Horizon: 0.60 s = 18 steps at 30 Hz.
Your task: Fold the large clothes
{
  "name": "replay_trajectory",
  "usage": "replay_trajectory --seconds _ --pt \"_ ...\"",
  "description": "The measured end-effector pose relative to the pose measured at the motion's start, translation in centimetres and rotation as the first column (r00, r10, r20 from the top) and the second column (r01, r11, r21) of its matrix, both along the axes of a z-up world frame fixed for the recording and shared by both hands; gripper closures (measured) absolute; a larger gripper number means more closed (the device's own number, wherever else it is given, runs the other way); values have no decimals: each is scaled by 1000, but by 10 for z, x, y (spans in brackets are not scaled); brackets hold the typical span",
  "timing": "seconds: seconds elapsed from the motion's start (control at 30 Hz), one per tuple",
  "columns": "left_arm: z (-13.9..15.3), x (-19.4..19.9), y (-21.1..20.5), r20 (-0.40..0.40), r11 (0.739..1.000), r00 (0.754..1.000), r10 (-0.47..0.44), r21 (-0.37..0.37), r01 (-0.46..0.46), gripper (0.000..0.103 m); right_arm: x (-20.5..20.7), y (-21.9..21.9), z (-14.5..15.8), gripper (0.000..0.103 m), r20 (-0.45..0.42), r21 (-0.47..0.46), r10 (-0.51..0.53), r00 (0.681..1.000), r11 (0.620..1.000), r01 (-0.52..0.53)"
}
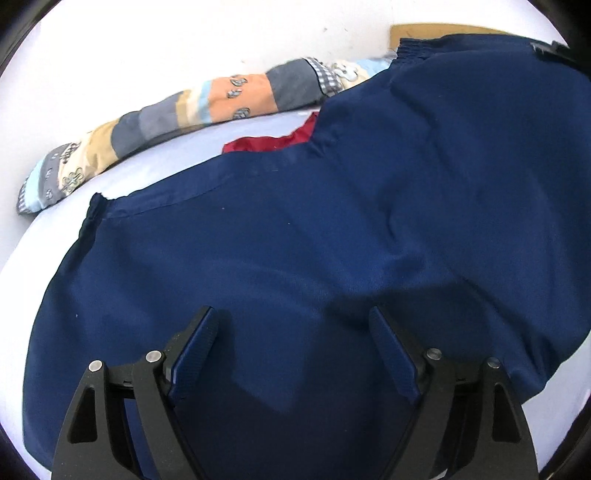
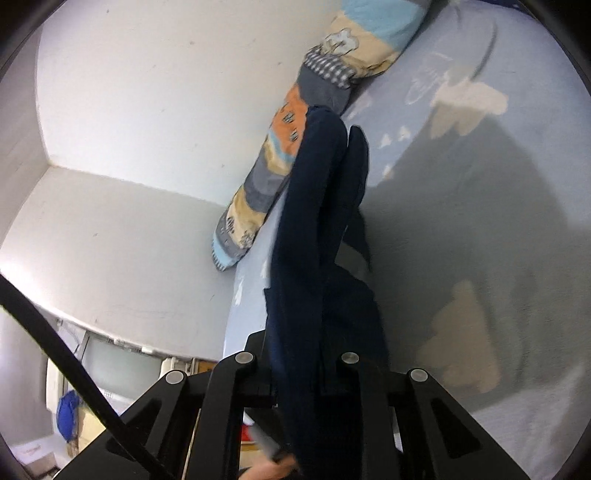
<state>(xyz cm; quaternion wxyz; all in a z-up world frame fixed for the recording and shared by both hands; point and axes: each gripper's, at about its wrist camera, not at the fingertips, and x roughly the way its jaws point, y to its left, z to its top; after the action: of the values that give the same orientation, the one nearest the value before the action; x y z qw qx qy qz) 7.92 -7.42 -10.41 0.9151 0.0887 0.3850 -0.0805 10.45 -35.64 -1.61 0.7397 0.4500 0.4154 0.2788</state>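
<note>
A large navy blue garment (image 1: 332, 229) lies spread over the pale blue bed sheet (image 1: 44, 251) in the left wrist view, its gathered hem at the far right top. My left gripper (image 1: 295, 325) hovers just over the near part of the cloth, fingers wide apart and open, nothing between them. In the right wrist view my right gripper (image 2: 299, 354) is shut on a bunched fold of the navy garment (image 2: 317, 221), which rises in a dark ridge and hides the fingertips. The cloth is lifted off the sheet (image 2: 480, 221) and throws a shadow on it.
A long patchwork bolster pillow (image 1: 184, 110) lies along the white wall (image 1: 184, 40), also the bolster (image 2: 295, 122) in the right view. A red cloth (image 1: 273, 142) peeks out behind the navy garment. A cardboard piece (image 1: 424, 31) stands at the back. A black cable (image 2: 66, 362) crosses the lower left.
</note>
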Motion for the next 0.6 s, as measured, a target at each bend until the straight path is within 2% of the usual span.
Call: replay_trajectory --seconds 0.17,0.2,0.23,0.27,0.37,0.47,0.6 --pt "12 -2 8 -1 999 1000 14 -41 -14 20 3 9 11 86 17 21 15 1000 1000 -15" --pt "15 -6 10 26 999 999 30 -37 -29 20 2 11 14 87 23 21 19 1000 1000 -19" --pt "10 -8 7 29 999 999 32 4 -33 19 2 11 16 87 28 20 17 999 1000 -17" --pt "2 -7 4 8 999 999 31 31 -31 19 3 13 17 87 27 25 14 1000 1000 -15" --pt "3 -6 4 13 999 999 45 19 -46 19 -3 20 19 86 20 32 26 999 999 -27" --pt "20 -4 9 1 999 999 39 18 -39 19 -1 28 25 86 23 39 26 999 999 -27" --pt "72 -6 47 91 990 987 133 -52 -128 19 -5 40 35 86 18 52 13 1000 999 -14"
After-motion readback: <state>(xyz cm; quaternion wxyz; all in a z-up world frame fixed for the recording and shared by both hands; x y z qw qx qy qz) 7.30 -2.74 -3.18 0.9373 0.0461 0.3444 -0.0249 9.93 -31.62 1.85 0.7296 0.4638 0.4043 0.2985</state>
